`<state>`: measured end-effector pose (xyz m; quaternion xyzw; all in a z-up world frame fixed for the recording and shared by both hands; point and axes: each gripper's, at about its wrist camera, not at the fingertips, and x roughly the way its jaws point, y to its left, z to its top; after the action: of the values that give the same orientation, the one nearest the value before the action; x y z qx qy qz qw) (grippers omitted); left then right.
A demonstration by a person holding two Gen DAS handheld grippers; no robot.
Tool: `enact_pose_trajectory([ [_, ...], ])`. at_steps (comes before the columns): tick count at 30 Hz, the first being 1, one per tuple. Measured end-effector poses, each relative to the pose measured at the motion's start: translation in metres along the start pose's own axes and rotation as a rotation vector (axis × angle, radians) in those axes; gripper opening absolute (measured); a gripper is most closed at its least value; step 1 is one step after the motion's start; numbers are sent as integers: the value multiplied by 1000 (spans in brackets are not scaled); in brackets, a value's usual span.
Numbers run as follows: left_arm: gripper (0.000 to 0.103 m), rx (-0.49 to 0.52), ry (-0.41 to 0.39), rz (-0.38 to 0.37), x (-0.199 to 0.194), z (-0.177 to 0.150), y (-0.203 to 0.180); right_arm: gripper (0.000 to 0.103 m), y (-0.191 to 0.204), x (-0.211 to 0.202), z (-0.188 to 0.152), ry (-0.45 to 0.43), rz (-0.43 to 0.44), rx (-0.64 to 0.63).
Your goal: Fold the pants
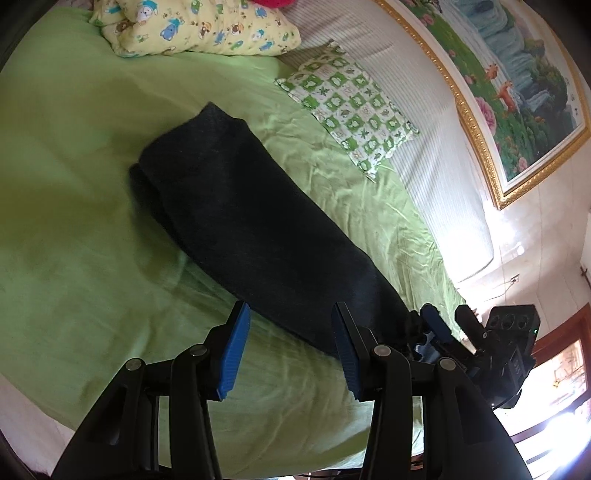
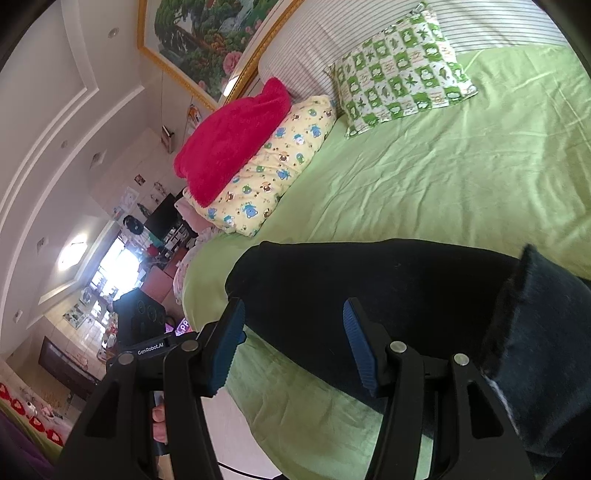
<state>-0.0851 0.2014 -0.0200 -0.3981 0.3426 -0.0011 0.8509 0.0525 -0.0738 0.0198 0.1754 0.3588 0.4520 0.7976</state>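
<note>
Dark navy pants (image 1: 251, 221) lie folded lengthwise on the green bedsheet (image 1: 74, 229), running from the middle of the bed toward the near right edge. My left gripper (image 1: 290, 332) is open and empty, hovering just above the pants' near edge. The right gripper also shows in the left wrist view (image 1: 436, 328), at the pants' near end. In the right wrist view the pants (image 2: 369, 288) spread across the foreground, with a frayed hem end (image 2: 535, 332) raised at right. My right gripper (image 2: 293, 332) is open, its jaws wide over the dark cloth, holding nothing.
A yellow cartoon pillow (image 1: 199, 26) and a green checked pillow (image 1: 351, 103) lie near the striped headboard (image 1: 424, 122). A red fluffy cushion (image 2: 229, 144) sits on the yellow pillow (image 2: 273, 166). A framed picture (image 1: 517, 85) hangs on the wall. The bed's edge and the floor (image 2: 236, 435) are close below.
</note>
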Motion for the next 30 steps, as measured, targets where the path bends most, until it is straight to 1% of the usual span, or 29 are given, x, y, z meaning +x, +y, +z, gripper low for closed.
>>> enact_pose_trajectory([
  [3,46,-11,-10,13,-2,1,5,57,2,9,3,18,0,-7],
  [8,46,-77,-20,-11,-8,1,21,57,6,27,13,49,7,-24],
  [11,46,-87,-33,9,-10,3,27,57,10,42,18,83,3,-57],
  [16,46,-131,-44,5,-11,4,38,57,17,66,28,134,0,-104],
  [27,46,-193,-59,7,2,11,51,57,29,118,50,226,0,-183],
  [30,46,-213,-64,-2,4,12,55,57,31,132,55,255,-1,-198],
])
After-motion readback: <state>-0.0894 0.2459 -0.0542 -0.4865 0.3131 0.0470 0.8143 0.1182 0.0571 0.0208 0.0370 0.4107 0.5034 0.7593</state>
